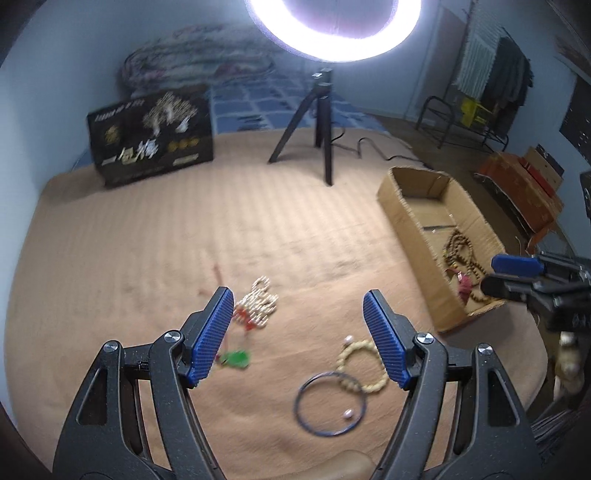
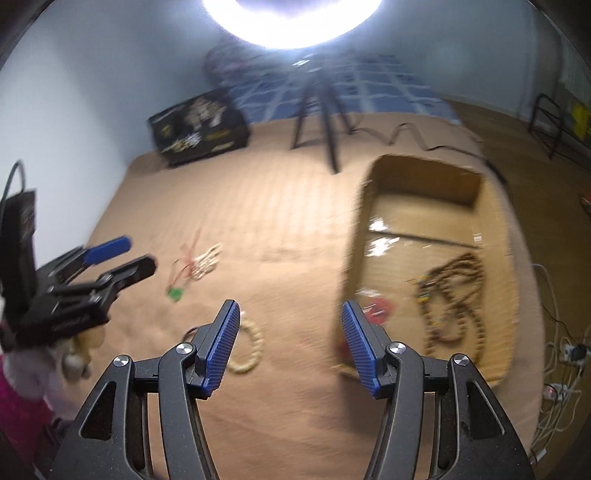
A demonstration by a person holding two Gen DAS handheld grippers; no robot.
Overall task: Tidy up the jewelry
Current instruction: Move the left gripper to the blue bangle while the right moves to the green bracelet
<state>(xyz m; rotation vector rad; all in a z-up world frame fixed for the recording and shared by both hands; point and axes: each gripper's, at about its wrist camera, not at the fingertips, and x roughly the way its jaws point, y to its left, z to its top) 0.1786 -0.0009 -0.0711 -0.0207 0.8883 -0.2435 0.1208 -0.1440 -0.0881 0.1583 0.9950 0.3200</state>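
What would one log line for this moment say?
left gripper: open, empty | right gripper: open, empty | box: brown beads inside | bracelet, ring: on mat

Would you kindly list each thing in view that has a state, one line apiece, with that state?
Left claw: open, empty.
Right claw: open, empty.
Cardboard box: open-topped, holding brown beads.
Cream bead bracelet: flat on the blanket, outside the box.
Blue ring: flat, overlapping the bracelet.
Pale bead necklace: heaped on the blanket.
Green pendant: on the blanket.
Ring light: on.

Both wrist views look forward and down over the tan blanket (image 1: 147, 258); both share the cardboard box (image 2: 354, 229).
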